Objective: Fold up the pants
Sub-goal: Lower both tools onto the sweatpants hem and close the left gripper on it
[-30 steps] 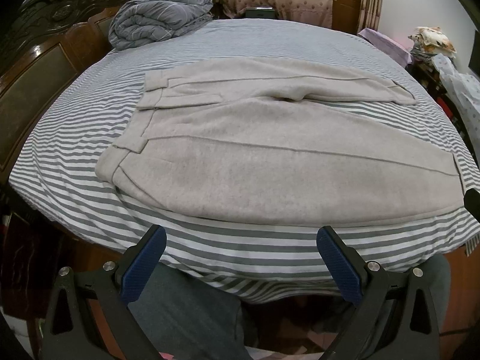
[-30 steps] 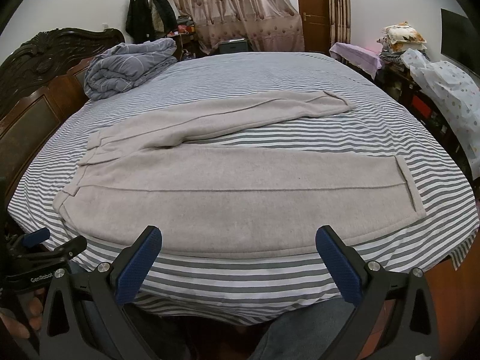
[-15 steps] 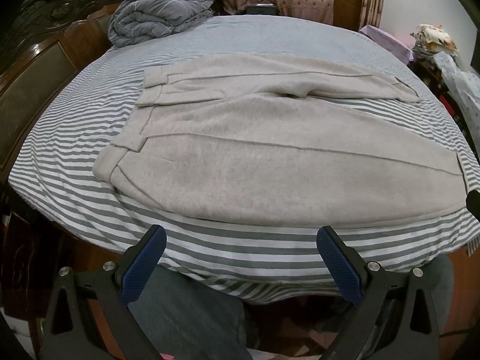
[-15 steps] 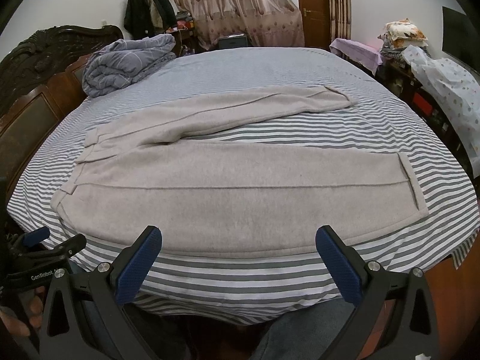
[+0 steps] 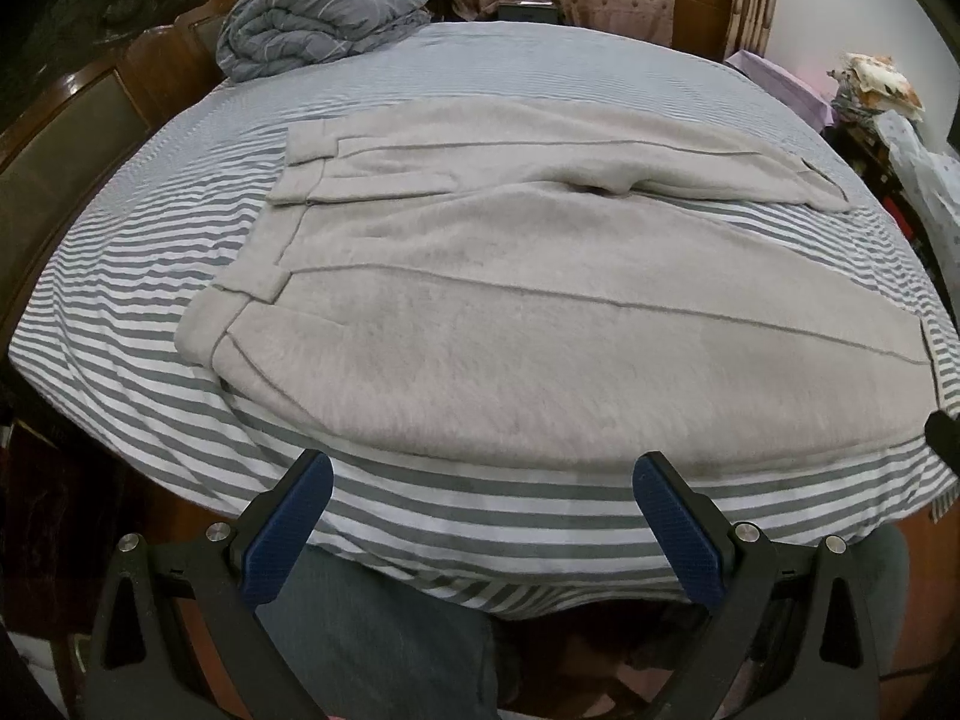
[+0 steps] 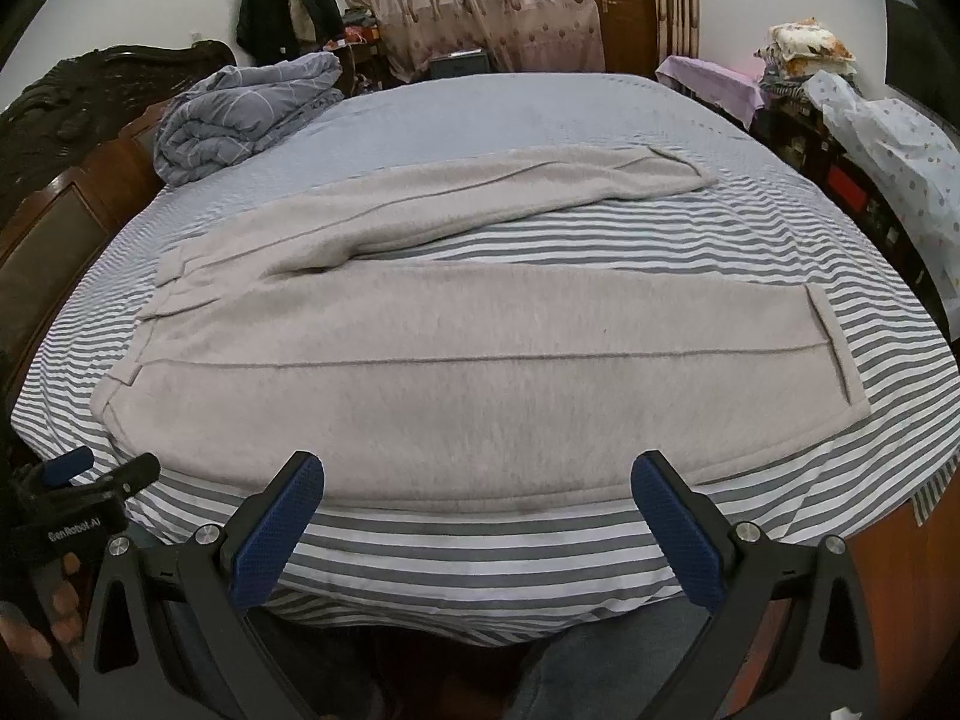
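Light grey pants lie spread flat on a striped bed, waistband to the left, both legs running right and parted in a V. My left gripper is open, hovering over the bed's near edge just short of the near leg's lower seam. My right gripper is open too, at the near edge below the same leg, closer to the cuff. The left gripper also shows at the far left of the right wrist view, held by a hand.
A rolled grey-blue quilt sits at the bed's far left by the dark wooden headboard. Cluttered furniture and cloth piles line the right side. A person's trouser legs stand against the near bed edge.
Both grippers have crept forward toward the pants; the bed and pants sit a little nearer and lower in view. Both stay open and the pants have not moved.
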{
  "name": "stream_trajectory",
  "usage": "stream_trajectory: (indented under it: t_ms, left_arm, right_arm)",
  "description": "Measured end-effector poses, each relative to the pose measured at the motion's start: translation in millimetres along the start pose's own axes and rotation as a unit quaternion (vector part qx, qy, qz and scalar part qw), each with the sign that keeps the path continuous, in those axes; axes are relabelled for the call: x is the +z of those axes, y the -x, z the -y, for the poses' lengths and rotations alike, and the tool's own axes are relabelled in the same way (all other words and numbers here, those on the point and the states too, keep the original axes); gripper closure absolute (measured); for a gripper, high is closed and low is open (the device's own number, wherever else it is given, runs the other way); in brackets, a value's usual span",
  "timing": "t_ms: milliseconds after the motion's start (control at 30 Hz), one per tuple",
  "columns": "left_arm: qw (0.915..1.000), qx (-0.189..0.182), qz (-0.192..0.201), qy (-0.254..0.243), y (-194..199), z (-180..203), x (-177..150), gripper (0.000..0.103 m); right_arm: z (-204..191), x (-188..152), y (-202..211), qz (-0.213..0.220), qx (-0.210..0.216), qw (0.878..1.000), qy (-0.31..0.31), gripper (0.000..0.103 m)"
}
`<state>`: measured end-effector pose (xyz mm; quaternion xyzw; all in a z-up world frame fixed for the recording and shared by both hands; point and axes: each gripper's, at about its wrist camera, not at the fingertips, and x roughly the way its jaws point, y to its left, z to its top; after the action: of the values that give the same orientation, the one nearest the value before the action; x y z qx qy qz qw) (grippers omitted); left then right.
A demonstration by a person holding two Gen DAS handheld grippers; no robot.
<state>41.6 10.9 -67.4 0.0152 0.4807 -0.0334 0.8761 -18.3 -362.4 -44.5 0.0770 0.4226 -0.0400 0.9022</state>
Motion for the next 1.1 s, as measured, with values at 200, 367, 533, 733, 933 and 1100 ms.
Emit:
stream_trajectory:
  t_ms: [200, 367, 533, 733, 933, 1100]
  left_arm:
    - [0.9992, -0.01, 0.024, 0.031, 1, -34, 28, 0.004]
    - [0.9955, 0.005, 0.047, 0.082, -2, -90, 66, 0.009]
    - [0.9916, 0.04, 0.059, 0.108, -17, -142, 106, 0.026]
    - [0.9878, 0.006, 0.051, 0.147, -48, -189, 154, 0.031]
    - [0.9769, -0.08, 0.019, 0.197, -100, -225, 205, 0.04]
    - [0.9549, -0.15, -0.016, 0.256, -151, -254, 239, 0.056]
  right_arm:
    - [2, 4, -15, -0.02, 0.003, 1.0, -0.01, 0.001]
    - [4, 7, -28, -0.03, 0.006, 0.999, -0.013, 0.001]
    - [-3, 10, -48, -0.046, 0.014, 0.999, -0.012, 0.001]
    - [-19, 25, -80, -0.049, 0.03, 0.998, -0.004, 0.002]
    - [-29, 42, -111, -0.059, 0.032, 0.997, -0.021, 0.002]
    - [-34, 46, -133, -0.079, 0.019, 0.997, -0.013, 0.002]
